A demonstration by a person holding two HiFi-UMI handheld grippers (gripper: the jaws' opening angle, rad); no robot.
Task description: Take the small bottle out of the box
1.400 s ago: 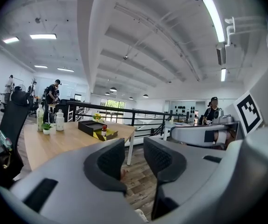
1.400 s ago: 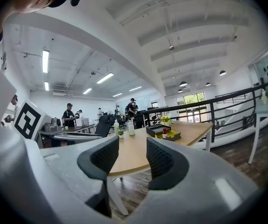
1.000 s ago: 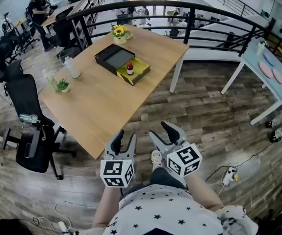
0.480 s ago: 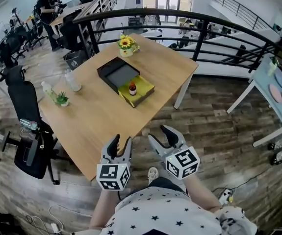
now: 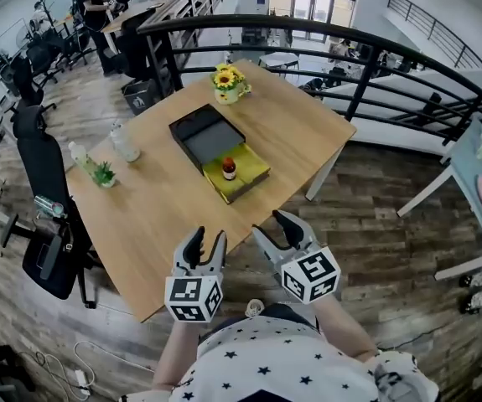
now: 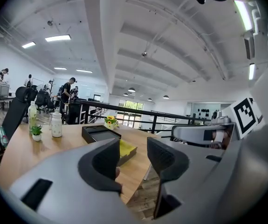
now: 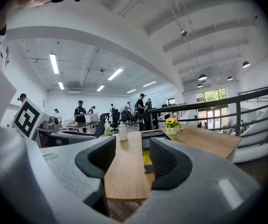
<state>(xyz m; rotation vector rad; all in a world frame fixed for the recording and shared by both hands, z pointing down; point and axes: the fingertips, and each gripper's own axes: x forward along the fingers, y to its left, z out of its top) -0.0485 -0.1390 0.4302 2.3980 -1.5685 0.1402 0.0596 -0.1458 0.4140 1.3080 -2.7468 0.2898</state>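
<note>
Both tools are open with nothing between their jaws. The left tool (image 5: pixel 204 241) and right tool (image 5: pixel 276 227) hang side by side on the near side of the box (image 5: pixel 253 177), well apart from it, over the desk (image 5: pixel 169 216) edge. The small bottle (image 5: pixel 229 168) stands upright in the box's yellow half, straight ahead between the two tools, so neither looks clearly nearer. Its long axis is vertical, which I judge favours a grip on its sides from above. The black half (image 5: pixel 199 132) lies just beyond. Only bare desk lies before the box. Flowers (image 5: pixel 228 80) stand behind the box, with a clear bottle (image 5: pixel 125 145) and a plant (image 5: pixel 104 174) to its left.
</note>
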